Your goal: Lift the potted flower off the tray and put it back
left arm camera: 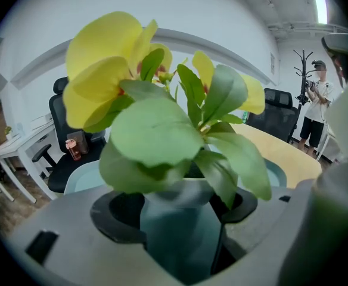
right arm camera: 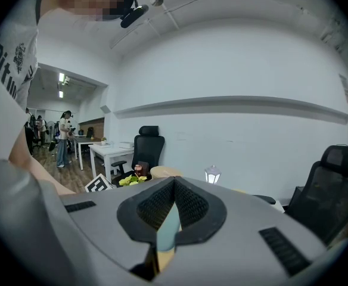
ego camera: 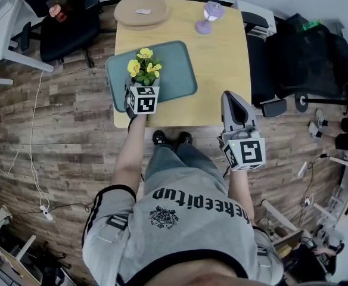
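Observation:
The potted flower [ego camera: 144, 67] has yellow blooms and green leaves, and it stands over the near left part of the grey-green tray [ego camera: 177, 70]. My left gripper [ego camera: 143, 86] is shut on its pot from the near side. In the left gripper view the pale pot [left arm camera: 174, 195] sits squeezed between the jaws, with the leaves [left arm camera: 162, 136] filling the picture and the tray [left arm camera: 81, 174] behind. I cannot tell whether the pot touches the tray. My right gripper [ego camera: 232, 97] hovers at the table's front right edge, shut and holding nothing [right arm camera: 173, 210].
The tray lies on a light wooden table [ego camera: 221, 58]. A round wooden board [ego camera: 141, 11] and a small lantern [ego camera: 208, 14] stand at its far side. Black office chairs flank it at left [ego camera: 61, 16] and right [ego camera: 293, 58]. A person [left arm camera: 314, 109] stands far right.

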